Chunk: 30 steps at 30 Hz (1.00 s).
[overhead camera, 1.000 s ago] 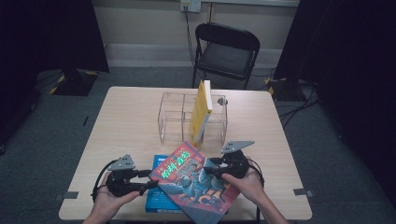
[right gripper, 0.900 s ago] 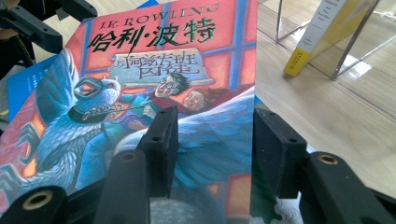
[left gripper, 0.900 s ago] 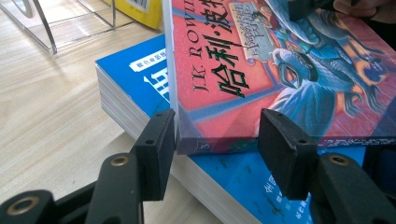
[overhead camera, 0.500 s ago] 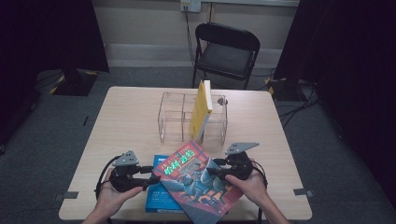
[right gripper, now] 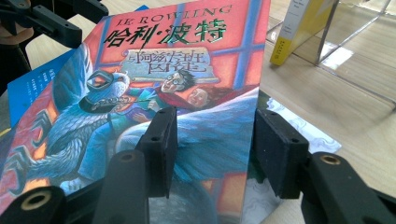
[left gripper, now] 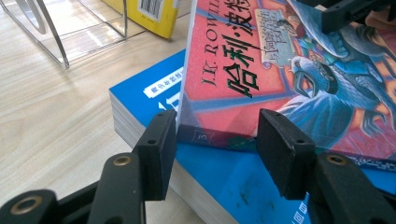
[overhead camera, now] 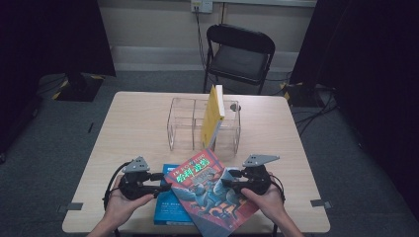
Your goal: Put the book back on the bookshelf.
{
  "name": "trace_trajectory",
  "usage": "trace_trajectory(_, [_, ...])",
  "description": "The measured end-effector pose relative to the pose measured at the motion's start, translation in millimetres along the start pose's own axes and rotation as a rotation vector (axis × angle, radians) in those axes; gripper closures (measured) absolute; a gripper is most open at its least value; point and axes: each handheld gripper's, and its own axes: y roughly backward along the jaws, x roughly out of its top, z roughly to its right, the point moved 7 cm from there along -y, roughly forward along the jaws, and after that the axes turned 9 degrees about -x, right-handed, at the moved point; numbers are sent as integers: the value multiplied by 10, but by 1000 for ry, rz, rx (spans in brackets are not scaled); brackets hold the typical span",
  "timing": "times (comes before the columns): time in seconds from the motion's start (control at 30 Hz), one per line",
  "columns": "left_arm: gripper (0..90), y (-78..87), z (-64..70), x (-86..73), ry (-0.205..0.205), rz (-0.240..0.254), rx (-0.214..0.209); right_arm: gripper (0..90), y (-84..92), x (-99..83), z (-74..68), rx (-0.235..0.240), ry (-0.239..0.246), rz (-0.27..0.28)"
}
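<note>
Roughly halfway, by the look of it. One yellow book is already stood upright in the clear acrylic rack mid-table, in a compartment right of centre, leaning a little. A red-covered novel is being handled at the near edge of the table; it sits tilted, w/ its left part propped on a blue book lying flat under it.

The left gripper is set at the novel's spine corner: in the left gripper view the jaws straddle that corner, one pad against the page edge, the other w/ a sliver of gap, so a firm clamp can't be confirmed. The right gripper is placed over the opposite long edge; in the right gripper view its jaws straddle the cover edge, the cover running between them, but pad contact isn't clear either. Both jaw pairs are partly closed, approx. book-thick.

Judged left to do: the novel to be gripped securely, raised upright and slotted into the rack beside the yellow one; then the blue book to be picked up and filed too. Nothing is lifted clear of the table yet.
</note>
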Motion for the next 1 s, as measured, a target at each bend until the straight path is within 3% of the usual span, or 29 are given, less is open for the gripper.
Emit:
trace_trajectory(0.43, [483,-116,-96,140,4,0,40,498,141,-138,-17,-22,-38,19])
trace_trajectory(0.73, [472,-170,-179,212,13,1,56,482,184,-180,-46,-45,-39,23])
trace_trajectory(1.0, [473,-171,-171,195,16,8,72,478,189,-198,-44,-30,-52,32])
